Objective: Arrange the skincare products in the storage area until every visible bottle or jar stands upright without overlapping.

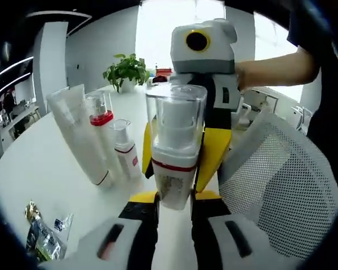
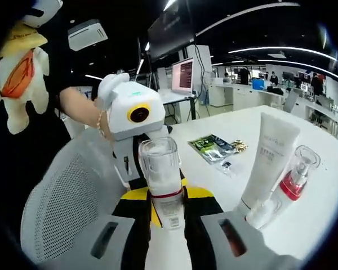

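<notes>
I hold a clear-capped pump bottle (image 1: 175, 152) between my two claws, above the edge of the white table (image 1: 39, 169). In the left gripper view my left claw (image 1: 174, 205) has its black and yellow jaws pressed against the lower body of this bottle, just under its red band, so it is clenched on it. The right claw (image 1: 205, 107) faces me from behind the bottle, its yellow jaws flanking the bottle's sides, with my forearm reaching in behind it.

In the right gripper view the same bottle (image 2: 162, 180) stands upright between my right claw (image 2: 168, 216) jaws, which close against its label below the red band. The left claw (image 2: 136, 129) sits directly behind the bottle, held by my hand (image 2: 107, 90).

Relative to the held bottle, in the left gripper view, a white tube (image 1: 76, 132) stands cap-down on the table to the side, a red-collared pump bottle (image 1: 101, 121) sits just beside the tube, and a small clear-capped bottle (image 1: 125, 149) stands nearest the held bottle. All three stand upright and close together. A potted plant (image 1: 125, 70) sits farther back on the table, and some foil snack packets (image 1: 42, 236) lie near the table edge on the tube's side. A grey mesh office chair (image 1: 281, 185) sits on the bottle's other side, off the table.
</notes>
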`<state>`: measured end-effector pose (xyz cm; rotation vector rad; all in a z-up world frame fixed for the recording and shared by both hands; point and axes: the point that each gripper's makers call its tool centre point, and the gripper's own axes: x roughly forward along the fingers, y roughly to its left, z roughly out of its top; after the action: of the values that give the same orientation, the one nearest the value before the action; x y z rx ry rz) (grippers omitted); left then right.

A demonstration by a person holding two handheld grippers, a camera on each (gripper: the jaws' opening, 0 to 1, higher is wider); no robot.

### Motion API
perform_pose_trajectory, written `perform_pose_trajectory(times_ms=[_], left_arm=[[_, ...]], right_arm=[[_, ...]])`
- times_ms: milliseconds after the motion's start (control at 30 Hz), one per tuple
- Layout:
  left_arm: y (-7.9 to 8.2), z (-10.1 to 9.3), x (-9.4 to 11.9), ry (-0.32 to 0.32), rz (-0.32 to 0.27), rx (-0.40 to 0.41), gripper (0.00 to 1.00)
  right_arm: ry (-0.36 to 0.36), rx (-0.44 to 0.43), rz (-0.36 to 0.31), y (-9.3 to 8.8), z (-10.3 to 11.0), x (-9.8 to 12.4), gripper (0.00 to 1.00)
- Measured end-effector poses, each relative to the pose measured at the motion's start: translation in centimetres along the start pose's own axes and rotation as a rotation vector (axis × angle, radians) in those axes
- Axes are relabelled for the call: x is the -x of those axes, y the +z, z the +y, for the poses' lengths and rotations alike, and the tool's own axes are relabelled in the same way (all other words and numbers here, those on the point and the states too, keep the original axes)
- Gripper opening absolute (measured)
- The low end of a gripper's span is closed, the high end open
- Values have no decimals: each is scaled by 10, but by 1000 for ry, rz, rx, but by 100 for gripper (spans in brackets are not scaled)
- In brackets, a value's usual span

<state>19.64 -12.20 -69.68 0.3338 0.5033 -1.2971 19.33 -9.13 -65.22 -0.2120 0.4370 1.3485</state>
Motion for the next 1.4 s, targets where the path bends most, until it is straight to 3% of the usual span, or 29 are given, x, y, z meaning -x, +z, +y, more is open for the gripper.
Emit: perform_pose_trajectory(times_ms=[367,567,800,1400], left_arm=[[-24,12,-23,37,57,-22,20],[-22,11,-27,55,69,-23,20],[-30,11,-35,65,86,-30,20],[-32,21,-42,45,81,-43,18]], right_arm=[[-11,-12,47,-34,-17,-10,22],[-28,-29,59,-44,-23,-12,22],[-42,-29,94,-57,-28,-15,22],[-111,-74,68,-59,-42,-7,24]])
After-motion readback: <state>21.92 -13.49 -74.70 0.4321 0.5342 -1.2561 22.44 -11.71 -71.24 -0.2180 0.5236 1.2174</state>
